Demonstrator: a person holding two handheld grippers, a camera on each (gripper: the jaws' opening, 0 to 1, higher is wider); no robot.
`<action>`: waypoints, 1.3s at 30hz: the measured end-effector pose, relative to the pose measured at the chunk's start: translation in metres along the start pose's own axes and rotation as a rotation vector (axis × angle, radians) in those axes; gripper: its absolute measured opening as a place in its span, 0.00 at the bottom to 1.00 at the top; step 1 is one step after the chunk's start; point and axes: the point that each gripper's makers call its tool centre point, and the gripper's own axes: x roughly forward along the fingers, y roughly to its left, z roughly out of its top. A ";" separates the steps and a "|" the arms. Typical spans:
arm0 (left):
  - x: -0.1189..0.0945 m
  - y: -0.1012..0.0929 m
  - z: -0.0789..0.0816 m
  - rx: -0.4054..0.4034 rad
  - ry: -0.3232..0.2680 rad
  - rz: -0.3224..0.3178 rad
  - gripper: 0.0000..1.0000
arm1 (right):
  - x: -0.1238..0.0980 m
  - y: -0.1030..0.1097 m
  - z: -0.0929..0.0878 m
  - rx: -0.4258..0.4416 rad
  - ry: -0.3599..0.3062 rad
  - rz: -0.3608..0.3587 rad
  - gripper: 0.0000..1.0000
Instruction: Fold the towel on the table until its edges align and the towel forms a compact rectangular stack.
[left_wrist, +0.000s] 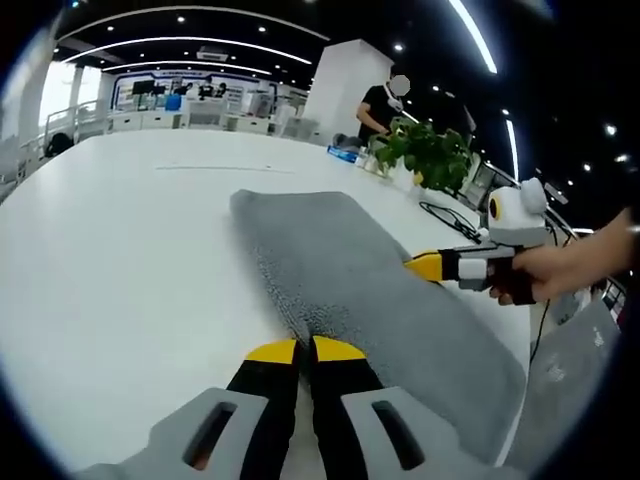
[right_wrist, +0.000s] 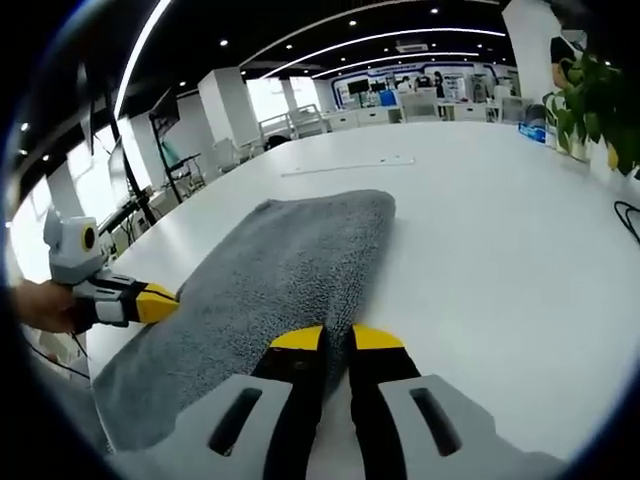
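Across the white tabletop (left_wrist: 120, 250) lies the grey towel (left_wrist: 340, 270), stretched out flat as a long strip. At one long edge the left gripper (left_wrist: 305, 350) has its jaws pressed together, pinching the towel's edge. At the opposite long edge the right gripper (right_wrist: 337, 338) likewise has its jaws closed on the cloth.

1 grey towel (left_wrist: 350, 280), 1 white table (left_wrist: 130, 260), 2 tongs (left_wrist: 305, 350) (right_wrist: 335, 338), 1 potted plant (left_wrist: 430, 150), 1 person (left_wrist: 380, 105)

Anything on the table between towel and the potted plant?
Bare white table between towel and potted plant in the left gripper view; black cable lies nearby.
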 end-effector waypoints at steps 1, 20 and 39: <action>0.000 0.000 0.000 -0.001 0.000 0.000 0.04 | 0.000 0.000 0.000 0.000 -0.003 -0.003 0.07; -0.025 0.009 0.039 -0.024 -0.022 0.031 0.23 | -0.028 0.014 0.028 0.014 -0.054 0.096 0.16; -0.066 -0.072 0.001 0.452 0.112 -0.186 0.48 | -0.076 0.075 -0.002 -0.426 0.070 0.248 0.25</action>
